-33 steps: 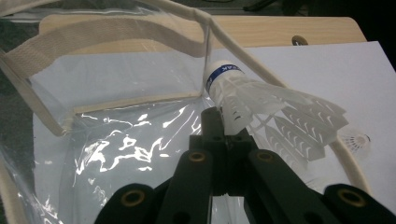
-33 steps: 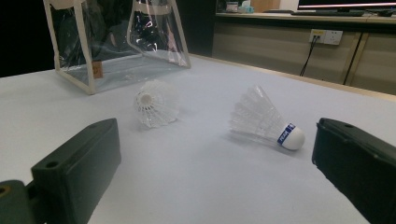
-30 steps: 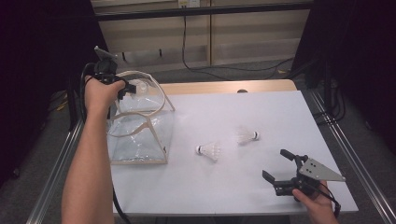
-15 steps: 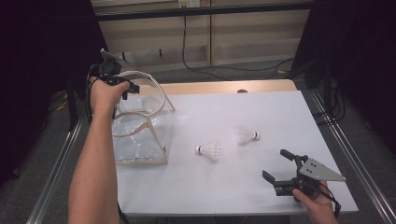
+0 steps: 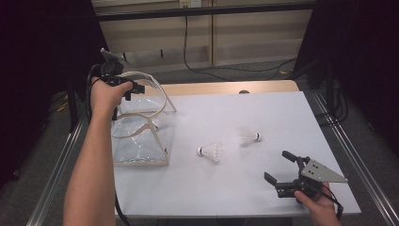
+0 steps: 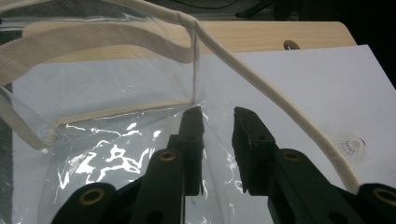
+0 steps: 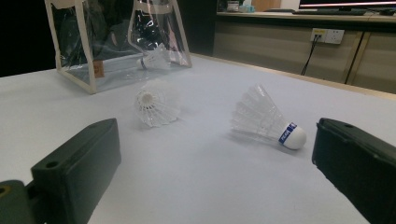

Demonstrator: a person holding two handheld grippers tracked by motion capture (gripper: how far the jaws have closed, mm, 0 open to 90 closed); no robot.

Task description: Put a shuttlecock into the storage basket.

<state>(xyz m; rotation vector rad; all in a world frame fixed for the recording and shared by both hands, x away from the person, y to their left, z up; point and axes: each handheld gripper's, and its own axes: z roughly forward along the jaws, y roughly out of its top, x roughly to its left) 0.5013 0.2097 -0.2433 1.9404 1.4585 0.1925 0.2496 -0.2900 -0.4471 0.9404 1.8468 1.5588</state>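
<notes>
A clear plastic bag [image 5: 141, 141] with beige trim stands at the table's left, and a shuttlecock [image 7: 154, 58] lies inside it. Over the bag's open top hangs my left gripper [image 5: 129, 89] [image 6: 217, 114]. Its jaws have just been opening and now stand a little apart, with nothing pinched between them; a beige handle strap [image 6: 261, 88] runs past on the right. Two shuttlecocks [image 5: 211, 151] [image 5: 248, 136] lie on the white table [image 5: 226, 188]. My right gripper [image 5: 276, 165] [image 7: 217, 135] rests open near the front right, facing both shuttlecocks [image 7: 156, 102] [image 7: 266, 119].
The wooden table edge [image 5: 226, 87] runs along the back, with a small hole [image 6: 290, 45] in it. Metal rails [image 5: 348, 160] flank the table on both sides. Cables [image 5: 207, 66] hang behind.
The left gripper's jaws have parted slightly above the bag. Neither hand has shifted, and the shuttlecocks lie where they were.
</notes>
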